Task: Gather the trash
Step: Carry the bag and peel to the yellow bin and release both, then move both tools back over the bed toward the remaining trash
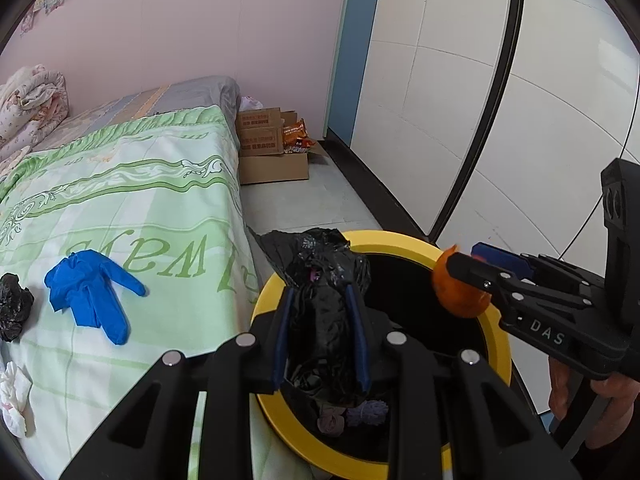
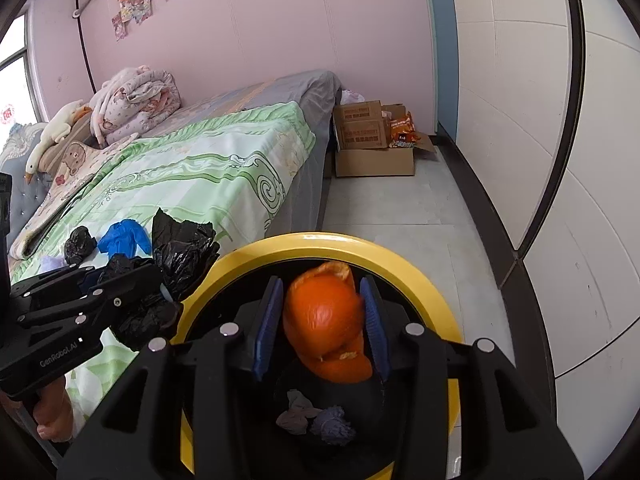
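You are looking at a bed (image 1: 160, 184) lying under a green-and-white patterned cover. On that cover a crumpled blue glove (image 1: 90, 294) is resting near the bed's edge, with a small wad of black plastic (image 1: 14, 308) sitting just beside it and a scrunched white tissue (image 1: 14, 400) lying closer to you. Farther back, a folded pink floral quilt (image 2: 134, 102) is piling up against the wall beside a white plush goose (image 2: 52, 132). On the pale tiled floor (image 2: 400, 208), a yellow-rimmed bin (image 2: 400, 258) is standing just beside the bed, and open cardboard boxes (image 2: 374, 148) are sitting at the bed's far end.
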Tool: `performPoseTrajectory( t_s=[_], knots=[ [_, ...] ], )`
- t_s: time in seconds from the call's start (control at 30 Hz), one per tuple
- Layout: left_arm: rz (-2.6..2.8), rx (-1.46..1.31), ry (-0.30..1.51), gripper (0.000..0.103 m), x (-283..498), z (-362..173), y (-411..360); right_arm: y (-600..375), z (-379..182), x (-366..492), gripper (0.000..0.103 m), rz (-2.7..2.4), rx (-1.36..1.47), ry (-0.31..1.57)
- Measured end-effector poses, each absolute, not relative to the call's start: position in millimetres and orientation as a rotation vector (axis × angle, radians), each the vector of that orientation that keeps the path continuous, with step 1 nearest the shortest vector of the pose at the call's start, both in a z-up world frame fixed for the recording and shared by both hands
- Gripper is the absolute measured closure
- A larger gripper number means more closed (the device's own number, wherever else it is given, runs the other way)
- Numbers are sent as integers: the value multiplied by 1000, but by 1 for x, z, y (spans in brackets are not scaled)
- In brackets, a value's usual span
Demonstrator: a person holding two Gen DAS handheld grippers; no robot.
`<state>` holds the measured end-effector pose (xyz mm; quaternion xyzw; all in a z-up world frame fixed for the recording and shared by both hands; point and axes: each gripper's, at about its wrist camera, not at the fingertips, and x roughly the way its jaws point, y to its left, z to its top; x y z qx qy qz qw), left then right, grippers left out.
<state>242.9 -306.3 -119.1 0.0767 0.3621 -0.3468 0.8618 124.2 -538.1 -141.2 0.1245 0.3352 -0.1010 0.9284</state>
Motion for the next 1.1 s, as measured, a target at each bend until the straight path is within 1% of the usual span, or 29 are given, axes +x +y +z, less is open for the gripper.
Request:
performPoseTrajectory(
  t_s=[0.03, 0.13, 0.17, 0.2, 0.27, 0.4, 0.57, 0.6, 0.73, 0.93, 1.03, 1.1],
  knots=[
    [-727, 159, 757, 75, 243, -119, -306, -539, -140, 124, 63, -213, 255, 683],
    [-730, 148, 751, 61, 242, -117, -304, -541, -136, 120, 60, -230, 256, 669],
    [-727, 147, 744, 51, 241, -115, -303, -542, -135, 118, 59, -234, 258, 667],
    [-723, 145, 734, 44, 238, -113, -302, -543, -134, 116, 58, -240, 260, 663],
    [-730, 141, 716, 42, 236, -110, -299, -545, -132, 113, 57, -250, 265, 659],
    [-716, 145, 680, 33, 230, -101, -295, -547, -126, 107, 54, -263, 268, 649],
    [-700, 121, 653, 28, 226, -88, -281, -543, -114, 99, 45, -280, 252, 620],
    [-693, 115, 649, 27, 225, -86, -278, -541, -111, 97, 41, -281, 249, 613],
    [-671, 100, 620, 27, 220, -74, -263, -531, -97, 92, 33, -279, 229, 582],
    [-632, 78, 573, 27, 212, -55, -236, -514, -75, 86, 27, -258, 221, 541],
    [-606, 72, 542, 23, 206, -46, -220, -502, -63, 83, 21, -247, 201, 519],
    [-588, 61, 528, 20, 204, -41, -209, -493, -55, 82, 20, -236, 192, 507]
  ],
)
